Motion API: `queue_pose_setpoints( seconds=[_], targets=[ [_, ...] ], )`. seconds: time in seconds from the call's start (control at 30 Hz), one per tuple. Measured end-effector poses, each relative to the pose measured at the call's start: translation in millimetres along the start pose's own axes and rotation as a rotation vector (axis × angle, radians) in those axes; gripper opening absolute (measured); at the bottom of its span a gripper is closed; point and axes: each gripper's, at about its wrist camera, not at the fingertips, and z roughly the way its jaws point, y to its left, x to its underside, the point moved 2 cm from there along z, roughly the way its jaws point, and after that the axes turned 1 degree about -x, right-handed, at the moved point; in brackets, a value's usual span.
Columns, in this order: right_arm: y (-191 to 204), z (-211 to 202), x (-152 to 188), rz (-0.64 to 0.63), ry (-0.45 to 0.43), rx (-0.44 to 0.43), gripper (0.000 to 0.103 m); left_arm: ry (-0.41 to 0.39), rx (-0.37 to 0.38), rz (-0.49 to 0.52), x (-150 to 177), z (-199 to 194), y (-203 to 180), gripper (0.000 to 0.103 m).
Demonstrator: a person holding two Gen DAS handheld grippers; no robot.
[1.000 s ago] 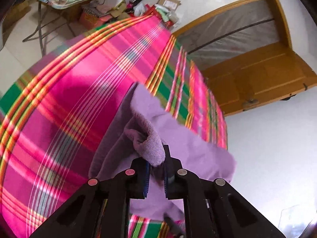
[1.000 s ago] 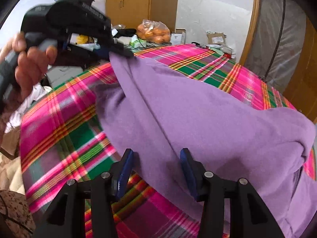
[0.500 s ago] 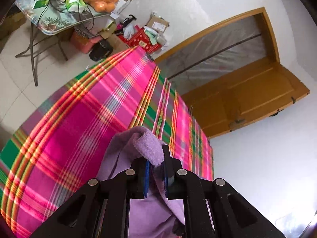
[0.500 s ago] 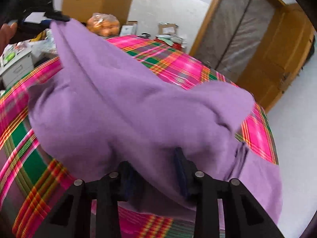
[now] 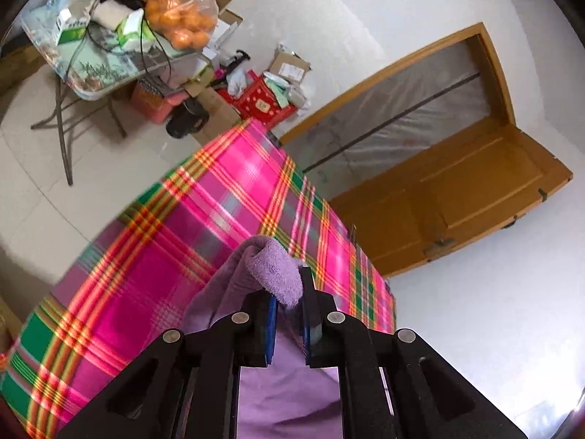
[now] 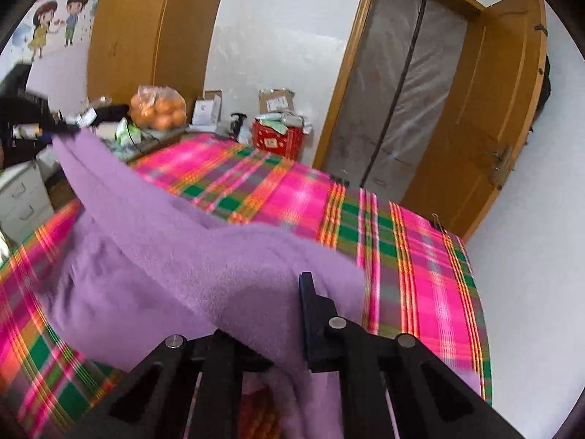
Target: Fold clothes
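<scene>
A purple fleece garment hangs stretched above the bed, held between both grippers. In the left wrist view my left gripper is shut on a rolled edge of the purple garment, and the rest of the cloth drops below the fingers. My right gripper is shut on another part of the cloth. The cloth drapes over its left finger and hides it, so only the right finger shows. In the right wrist view the left gripper shows dark at the far left, pulling the garment's end up.
The bed has a pink, green and orange plaid sheet. A cluttered folding table with a bag of oranges stands beyond it. Boxes lie on the floor by an open wooden door. White drawers stand at the left.
The right gripper went from open to shut on the garment. Both grippers rose, lifting and stretching the cloth off the bed; the bed looks farther below the left gripper.
</scene>
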Motion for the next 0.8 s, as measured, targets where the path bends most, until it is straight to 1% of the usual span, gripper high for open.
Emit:
queue_pose_setpoints(
  seconds=[0.03,0.07,0.17,0.2,0.23,0.27,0.3,0.33,0.37,0.4,0.47,0.53,0.57,0.63,0.7,0.8],
  targets=[
    [-3.4,4.2,-5.4,0.027,0.025,-0.044,0.011,-0.005,-0.008,0.005,-3.4,0.6,-0.7,0.011],
    [-6.9,9.7,-11.1,0.066,0.064,-0.106,0.011,-0.007,-0.016,0.006,-7.3,2.2,-0.8,0.011],
    [-22.9,33.5,-18.4,0.187,0.203,-0.313,0.011,0.001,-0.047,0.002,-18.1,11.1,1.1,0.011],
    [-26.9,38.2,-19.3,0.217,0.234,-0.354,0.011,0.004,-0.058,0.0,-21.7,14.1,1.7,0.011],
    [-29.4,39.7,-19.2,0.238,0.251,-0.369,0.011,0.009,-0.068,-0.004,-24.4,16.8,2.5,0.011],
    [-31.4,39.2,-20.1,0.245,0.246,-0.366,0.011,0.017,-0.074,-0.008,-24.4,18.3,2.8,0.011],
    [-32.8,36.8,-21.8,0.238,0.22,-0.348,0.011,0.017,-0.072,0.011,-23.5,19.1,0.4,0.011],
    [-34.7,34.4,-23.2,0.256,0.199,-0.368,0.011,0.014,-0.072,0.028,-22.7,19.6,-1.6,0.011],
    [-37.1,31.8,-24.1,0.296,0.183,-0.422,0.011,0.007,-0.076,0.035,-22.5,20.3,-2.1,0.011],
    [-37.8,31.7,-25.4,0.303,0.179,-0.444,0.011,0.01,-0.08,0.036,-23.4,22.8,-2.0,0.011],
    [-38.2,38.0,-28.3,0.269,0.2,-0.427,0.011,0.015,-0.089,0.038,-25.2,28.0,-1.9,0.011],
    [-45.2,46.6,-27.5,0.301,0.212,-0.415,0.011,0.02,-0.098,0.039,-27.1,33.2,-1.8,0.011],
    [-49.1,50.9,-27.8,0.318,0.209,-0.396,0.011,0.023,-0.102,0.04,-28.0,35.7,-1.8,0.011],
    [-54.7,60.8,-29.0,0.313,0.206,-0.328,0.011,0.03,-0.114,0.042,-29.7,42.1,-1.7,0.011],
    [-59.7,70.9,-29.5,0.334,0.215,-0.33,0.011,0.047,-0.141,0.043,-31.1,56.7,-1.4,0.011],
    [-66.2,84.9,-34.2,0.292,0.194,-0.245,0.011,0.068,-0.165,0.05,-35.0,76.1,-2.8,0.011]
  ],
)
